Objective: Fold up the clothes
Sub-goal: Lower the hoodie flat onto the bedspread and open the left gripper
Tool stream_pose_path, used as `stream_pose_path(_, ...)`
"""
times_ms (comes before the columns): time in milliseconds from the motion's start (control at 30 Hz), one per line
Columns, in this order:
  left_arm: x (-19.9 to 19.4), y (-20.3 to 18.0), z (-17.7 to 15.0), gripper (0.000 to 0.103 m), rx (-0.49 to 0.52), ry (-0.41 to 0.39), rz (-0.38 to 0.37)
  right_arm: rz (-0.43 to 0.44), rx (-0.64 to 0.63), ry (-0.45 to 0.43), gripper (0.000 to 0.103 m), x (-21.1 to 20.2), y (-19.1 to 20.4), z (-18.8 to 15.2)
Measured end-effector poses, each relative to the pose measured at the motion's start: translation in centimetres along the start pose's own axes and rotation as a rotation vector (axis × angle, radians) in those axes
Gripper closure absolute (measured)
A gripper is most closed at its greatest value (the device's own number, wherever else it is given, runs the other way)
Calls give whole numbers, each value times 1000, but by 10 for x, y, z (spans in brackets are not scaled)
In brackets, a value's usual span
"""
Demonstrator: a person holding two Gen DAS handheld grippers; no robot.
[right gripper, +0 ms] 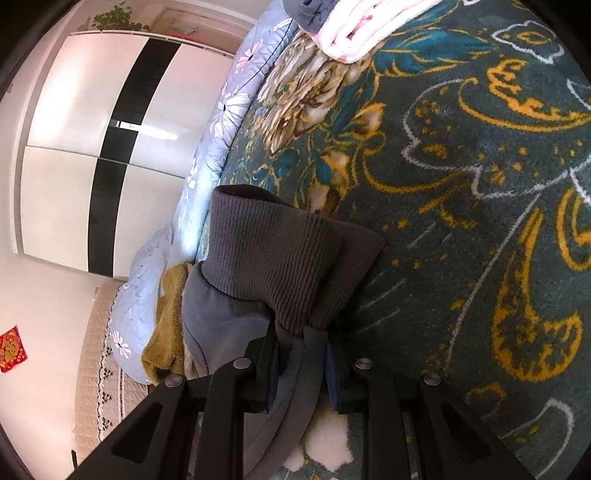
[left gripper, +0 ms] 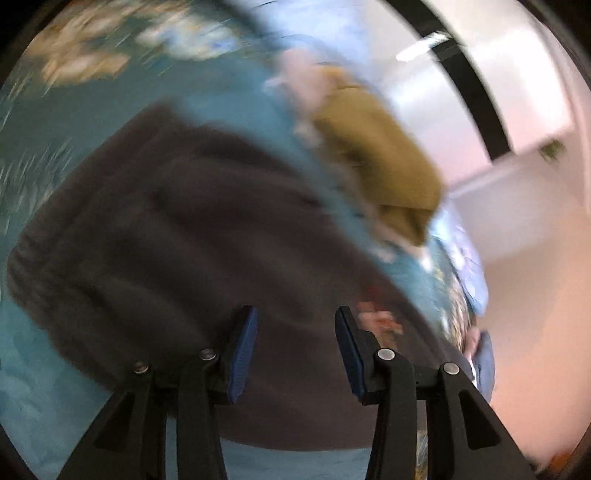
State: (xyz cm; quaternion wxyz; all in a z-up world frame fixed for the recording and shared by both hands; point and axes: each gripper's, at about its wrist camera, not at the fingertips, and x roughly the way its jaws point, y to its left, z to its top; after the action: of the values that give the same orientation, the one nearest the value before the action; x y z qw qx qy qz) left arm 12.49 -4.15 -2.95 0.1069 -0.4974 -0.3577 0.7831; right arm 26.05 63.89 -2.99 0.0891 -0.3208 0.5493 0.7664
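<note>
1. Hand-held gripper, right [right gripper: 301, 363]: jaws narrow, clamped on a bunched edge of the dark grey garment [right gripper: 273, 251], just below its ribbed band, which stands up in mid-frame.
2. Hand-held gripper, left [left gripper: 295, 354]: jaws parted, blue pads [left gripper: 243, 354] bare, nothing between them; it hangs over the broad grey spread of the same garment [left gripper: 177, 236].
3. Garment, location: lying on the patterned teal blanket [right gripper: 480, 184] of the bed, centre of both frames.
4. Step in hand, as judged: one edge is pinned and the free gripper is seeking a second hold. To do it well, keep the right grip steady, take a matching corner with the left, and pull the cloth flat before folding over.
5. Right view only: sharp rib texture, folded pink-white towel [right gripper: 354, 33] at top, pale floral quilt [right gripper: 221, 122] along the bed edge, wardrobe [right gripper: 103, 147] at left.
6. Left view only: the garment's full extent, though blurred; the mustard cloth [left gripper: 380, 162] lies at upper right, seen here whole.
</note>
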Motion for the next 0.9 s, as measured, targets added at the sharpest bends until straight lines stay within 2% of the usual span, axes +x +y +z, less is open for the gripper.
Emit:
stream_pose_path(67, 2, 20, -8, 72, -57, 11, -25, -2, -6, 7, 81, 3, -1, 5)
stream_pose_path(167, -1, 31, -9, 74, -80, 14, -58, -3, -13, 11, 80, 4, 0, 6)
stream_pose_path(367, -4, 30, -10, 73, -66, 26, -56, -25, -103, 15, 63, -22, 12, 14)
stream_pose_path(500, -9, 25, -17, 72, -54, 24, -53, -88, -134, -117, 62, -61, 19, 29)
stream_pose_path(567, -9, 22, -20, 71, -44, 24, -46, -57, -166, -131, 62, -66, 34, 29)
stream_pose_path(633, -8, 19, -21, 70, -30, 27, -42, -26, -260, -89, 62, -52, 63, 22)
stream_pose_path(733, -6, 12, -21, 69, -25, 24, -46, -45, -463, 3, 62, -14, 112, -8)
stream_pose_path(833, -8, 14, -21, 69, -31, 22, -60, -71, -607, 71, 62, 23, 140, -28)
stream_pose_path(900, -8, 16, -21, 69, -30, 23, -69, -123, -627, 80, 62, 35, 138, -27)
